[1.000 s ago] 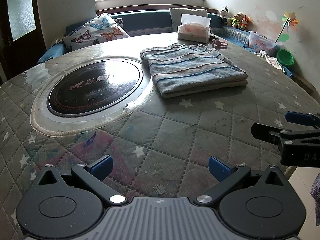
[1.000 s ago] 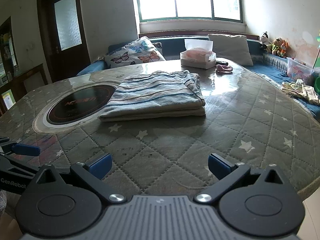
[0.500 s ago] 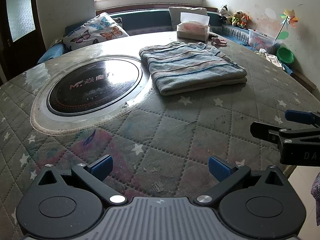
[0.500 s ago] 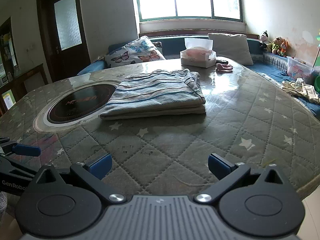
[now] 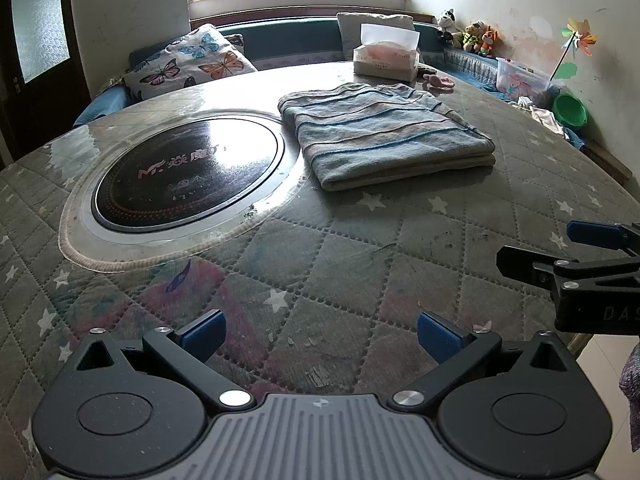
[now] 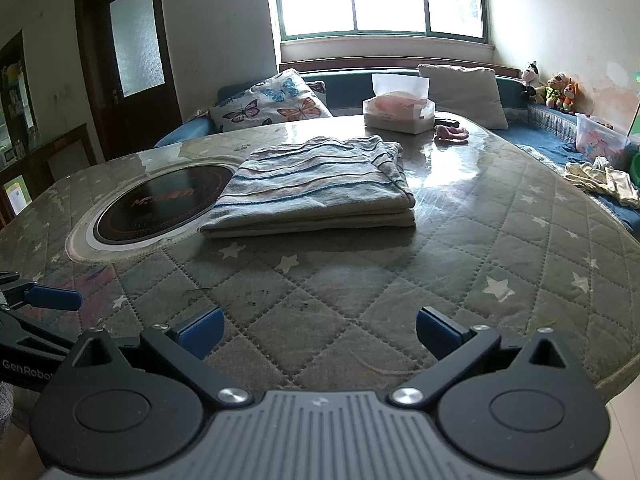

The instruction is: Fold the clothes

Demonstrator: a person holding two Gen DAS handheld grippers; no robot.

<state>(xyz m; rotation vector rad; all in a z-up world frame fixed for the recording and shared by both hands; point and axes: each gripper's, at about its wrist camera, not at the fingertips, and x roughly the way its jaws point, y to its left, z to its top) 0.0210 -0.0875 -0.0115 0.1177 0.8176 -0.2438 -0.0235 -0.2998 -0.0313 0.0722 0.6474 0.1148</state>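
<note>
Right now the left gripper (image 5: 319,332) hangs low over the near edge of the table, its blue-padded fingers (image 5: 202,334) spread wide with nothing between them. The right gripper (image 6: 318,331) sits just alongside, equally wide apart and equally empty; its black frame pokes into the left camera's right margin.

Out past both, the quilted grey-green star-patterned table cover (image 5: 340,264) lies bare until the striped grey-and-blue knit garment (image 5: 384,134), which rests well apart from either gripper, past mid-table. It looks folded into a neat flat rectangle, several layers deep, one corner just beside the round black glass hob plate (image 5: 188,168) set into the table.

That garment reads as soft, light and floppy: it will sag and its layers will slide if pinched at one point. My call is to take it at two corners of the near folded edge, one gripper each, pinching through all layers. The glossy clear film over the cover looks slick, so a drag would probably skid the whole stack.

The right view shows the stacked layer edges on the near side and a loose cream cloth (image 6: 600,178) on the blue bench. The left view shows the hob lettering head-on, plus a green plastic bowl (image 5: 570,110) by the wall.
</note>
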